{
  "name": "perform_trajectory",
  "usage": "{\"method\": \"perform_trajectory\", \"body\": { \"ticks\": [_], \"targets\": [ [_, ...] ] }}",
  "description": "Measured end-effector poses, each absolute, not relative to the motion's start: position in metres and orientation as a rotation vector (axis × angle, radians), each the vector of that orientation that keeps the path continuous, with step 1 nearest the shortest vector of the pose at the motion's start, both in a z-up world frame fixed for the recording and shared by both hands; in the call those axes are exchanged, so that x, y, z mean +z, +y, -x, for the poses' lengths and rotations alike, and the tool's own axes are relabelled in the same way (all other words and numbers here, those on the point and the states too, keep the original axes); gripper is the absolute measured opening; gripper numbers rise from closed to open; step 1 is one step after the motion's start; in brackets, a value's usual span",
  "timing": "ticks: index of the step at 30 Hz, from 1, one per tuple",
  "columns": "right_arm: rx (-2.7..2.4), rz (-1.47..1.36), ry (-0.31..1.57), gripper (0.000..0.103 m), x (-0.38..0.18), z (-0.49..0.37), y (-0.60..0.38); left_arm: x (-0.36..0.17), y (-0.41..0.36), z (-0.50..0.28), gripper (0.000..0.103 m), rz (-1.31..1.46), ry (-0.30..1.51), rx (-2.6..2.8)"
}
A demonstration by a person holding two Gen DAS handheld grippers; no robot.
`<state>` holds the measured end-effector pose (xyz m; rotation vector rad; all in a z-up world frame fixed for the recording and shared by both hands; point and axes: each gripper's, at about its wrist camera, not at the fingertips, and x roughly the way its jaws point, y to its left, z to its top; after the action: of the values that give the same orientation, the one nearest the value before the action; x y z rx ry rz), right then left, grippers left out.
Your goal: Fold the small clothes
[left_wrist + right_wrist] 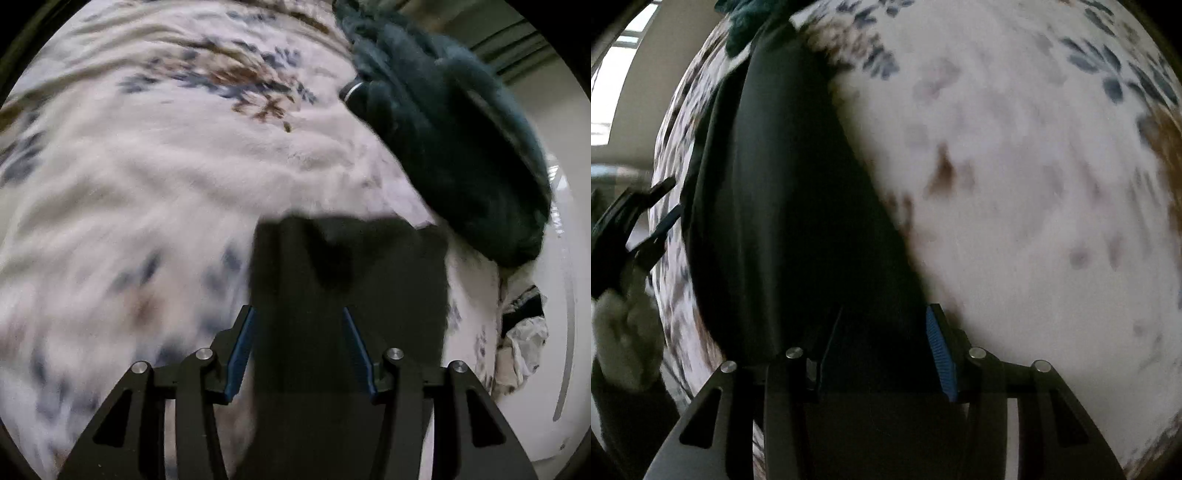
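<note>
A black garment (351, 258) hangs from my left gripper (298, 310). It fills the gap between the blue pads (242, 350), which look shut on it. In the right wrist view the same black garment (783, 184) runs from my right gripper (885, 308) up to the top left over the bed. The right jaws are also closed on a bunch of it, with one blue pad (940, 350) showing. The left gripper (666, 201) appears at the left edge of the right wrist view, its fingertips at the garment's edge. Both views are motion-blurred.
A white bedspread (147, 184) with blue and brown flowers lies under everything, also seen as the bedspread (1034, 184). A dark teal fluffy garment (461, 147) lies at its edge. Crumpled clothes (524, 332) sit beside the bed. A pale fuzzy shape (620, 332) sits behind the left gripper.
</note>
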<state>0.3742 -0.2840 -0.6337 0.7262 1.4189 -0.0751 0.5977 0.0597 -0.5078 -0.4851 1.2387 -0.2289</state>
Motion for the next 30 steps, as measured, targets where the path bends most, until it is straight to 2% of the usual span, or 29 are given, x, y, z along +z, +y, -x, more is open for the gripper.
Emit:
{"method": "perform_trajectory", "body": {
  "ticks": [1, 2, 3, 7, 11, 14, 16, 17, 18, 19, 25, 30],
  "targets": [
    [-0.083, -0.739, 1.410, 0.048, -0.636, -0.379, -0.284, -0.512, 0.058, -0.607, 0.041, 0.480, 1.243, -0.242],
    [-0.098, -0.759, 1.401, 0.048, -0.639, -0.382, -0.288, -0.516, 0.056, -0.621, 0.032, 0.467, 1.234, -0.244],
    [-0.107, -0.782, 1.396, 0.048, -0.642, -0.383, -0.291, -0.515, 0.056, -0.630, 0.007, 0.435, 1.210, -0.243],
    [-0.115, -0.806, 1.393, 0.048, -0.651, -0.375, -0.293, -0.510, 0.065, -0.633, 0.007, 0.412, 1.176, -0.278],
    [-0.113, -0.804, 1.399, 0.048, -0.655, -0.371, -0.282, -0.535, 0.087, -0.648, 0.008, 0.485, 1.246, -0.235],
    [-0.115, -0.807, 1.405, 0.048, -0.652, -0.371, -0.273, -0.523, 0.087, -0.643, 0.018, 0.506, 1.253, -0.236],
    [-0.111, -0.799, 1.406, 0.048, -0.644, -0.368, -0.275, -0.502, 0.084, -0.627, 0.039, 0.483, 1.232, -0.243],
    [-0.108, -0.796, 1.408, 0.048, -0.640, -0.365, -0.277, -0.494, 0.083, -0.619, 0.046, 0.486, 1.219, -0.258],
    [-0.105, -0.796, 1.410, 0.051, -0.635, -0.362, -0.278, -0.485, 0.082, -0.609, 0.059, 0.484, 1.208, -0.265],
    [-0.098, -0.799, 1.412, 0.053, -0.630, -0.356, -0.279, -0.470, 0.081, -0.588, 0.064, 0.484, 1.195, -0.280],
    [-0.033, -0.790, 1.468, 0.055, -0.599, -0.311, -0.278, -0.424, 0.084, -0.459, 0.065, 0.518, 1.180, -0.315],
    [0.012, -0.734, 1.548, 0.057, -0.592, -0.243, -0.281, -0.442, 0.090, -0.323, 0.065, 0.488, 1.320, -0.200]
  ]
}}
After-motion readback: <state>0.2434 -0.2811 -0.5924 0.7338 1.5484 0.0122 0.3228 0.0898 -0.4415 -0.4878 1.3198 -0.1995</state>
